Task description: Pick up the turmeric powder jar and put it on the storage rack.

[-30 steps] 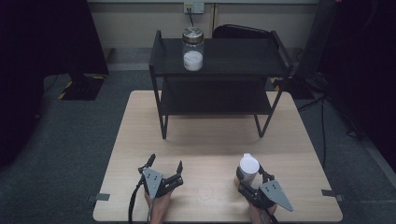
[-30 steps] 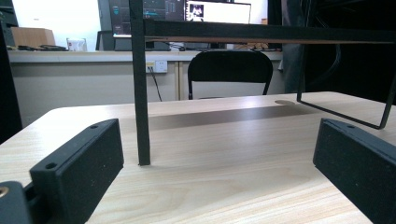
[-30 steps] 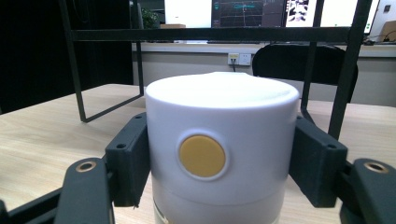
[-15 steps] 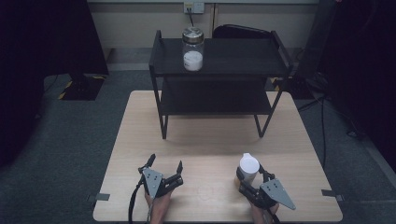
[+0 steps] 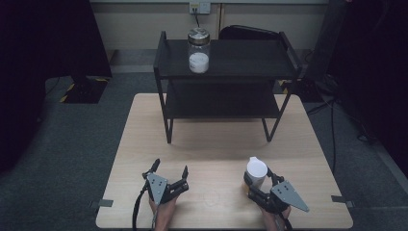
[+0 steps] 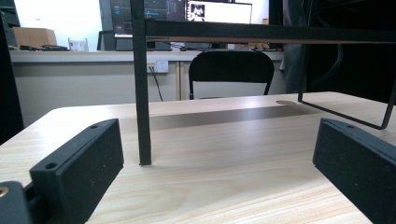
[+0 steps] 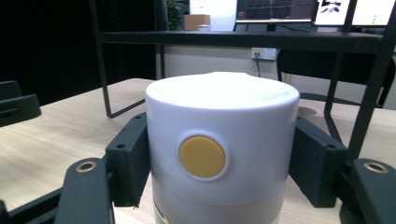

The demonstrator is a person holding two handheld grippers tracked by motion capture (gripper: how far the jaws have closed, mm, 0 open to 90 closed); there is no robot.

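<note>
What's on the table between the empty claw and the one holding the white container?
Nothing: in the high view, bare wooden table separates the open left gripper from the right gripper, which is shut on the white container.

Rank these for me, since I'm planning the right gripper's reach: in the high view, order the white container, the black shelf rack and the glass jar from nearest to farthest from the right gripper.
1. White container: between the jaws of the right gripper, at the table's near right.
2. Black shelf rack: across the table, at its far side.
3. Glass jar: on the rack's top shelf, toward its left.
</note>
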